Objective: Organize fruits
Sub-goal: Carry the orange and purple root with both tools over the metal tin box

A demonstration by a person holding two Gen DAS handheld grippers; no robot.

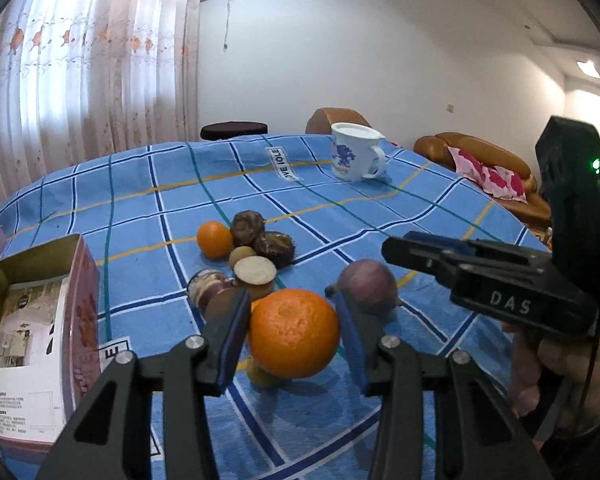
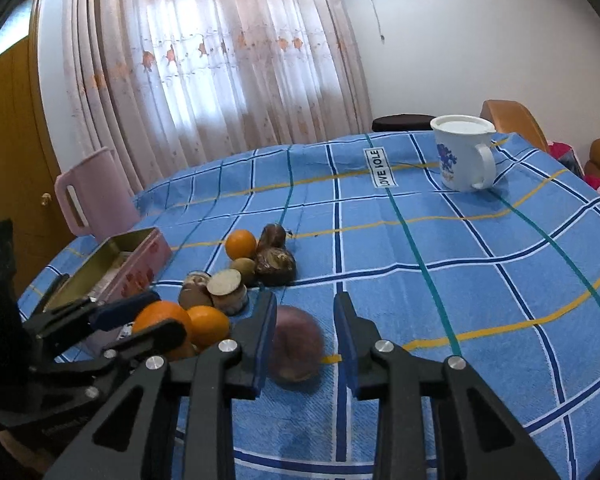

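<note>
1. Left gripper (image 1: 294, 334): fingers spread, flanking large orange (image 1: 293, 332); blue pads close to both sides of the fruit, contact not confirmable. Fruit appears raised off the cloth, shadow beneath.
2. Small yellowish fruit (image 1: 260, 376): directly under and behind the large orange, mostly hidden.
3. Right gripper (image 2: 306, 340): fingers spread, straddling purple fruit (image 2: 296, 346); fruit blurred in the right wrist view, lying nearer the left-hand finger, clear gap to the other finger.
4. Second orange (image 2: 208, 326): just beside the large orange, seen from the right wrist view only.
5. Pink tin box (image 1: 40, 320): open, on the left edge of the table, printed paper inside, near the fruit group.
6. Fruit cluster, mid-table on blue checked tablecloth (image 1: 380, 208): cut brown pieces (image 1: 255, 272) with pale flat faces, brown-and-white round piece (image 1: 208, 288) beside them.
7. Behind those: small orange (image 1: 215, 239), two dark brown wrinkled fruits (image 1: 260, 236) touching each other, small tan fruit (image 1: 242, 255) wedged between.
8. Pink pitcher (image 2: 94, 192): at the far left table edge, behind the box.
9. White mug (image 1: 356, 156): blue print, lid on, far side of the table, well apart from all fruit.
10. Curtain (image 1: 92, 60), brown sofa (image 1: 480, 160): beyond the table.
</note>
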